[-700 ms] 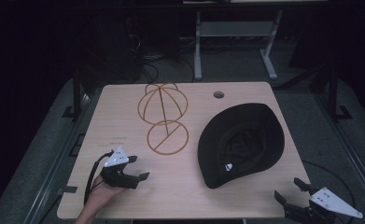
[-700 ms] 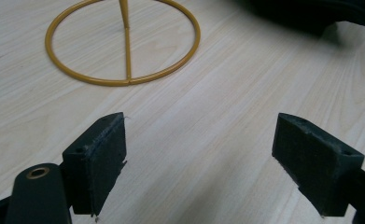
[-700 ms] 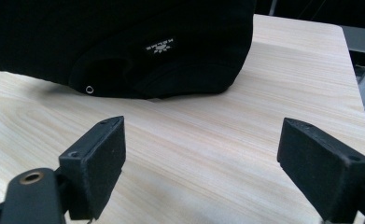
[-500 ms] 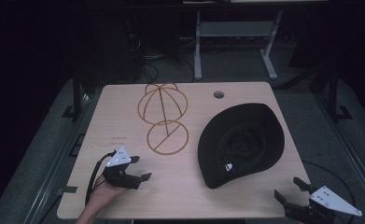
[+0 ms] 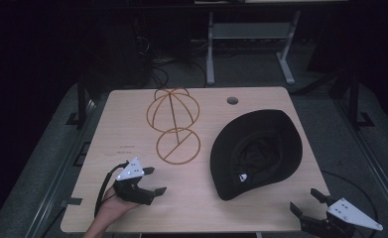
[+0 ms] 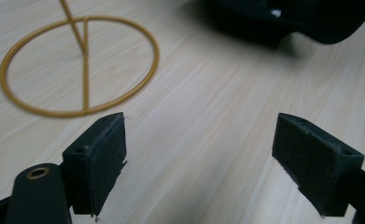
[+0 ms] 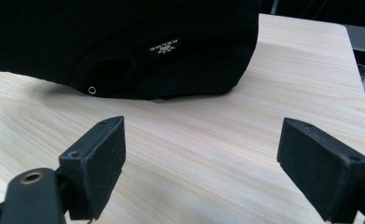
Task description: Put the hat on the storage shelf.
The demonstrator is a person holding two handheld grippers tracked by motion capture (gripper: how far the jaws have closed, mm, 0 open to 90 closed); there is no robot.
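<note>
Your L gripper (image 5: 153, 181): jaws wide apart, nothing held, over bare table (image 5: 132, 129) | wire stand (image 5: 174, 126) just ahead-left of it | your R gripper (image 5: 309, 202): jaws wide apart, empty | black hat (image 5: 256, 146) near, ahead of it, brim up

A matt black cloth hat (image 5: 256, 151), with a small metal eyelet and a stitched white label, lies on a table (image 5: 132, 129) of pale, smooth wood-grain laminate. The wire stand (image 5: 174, 126) beside it looks like thin metal rod in a dull golden-yellow finish. The left gripper (image 6: 213, 154) and right gripper (image 7: 217, 163) carry matt black pads (image 6: 103, 154) with a rough, slightly frayed face.
</note>
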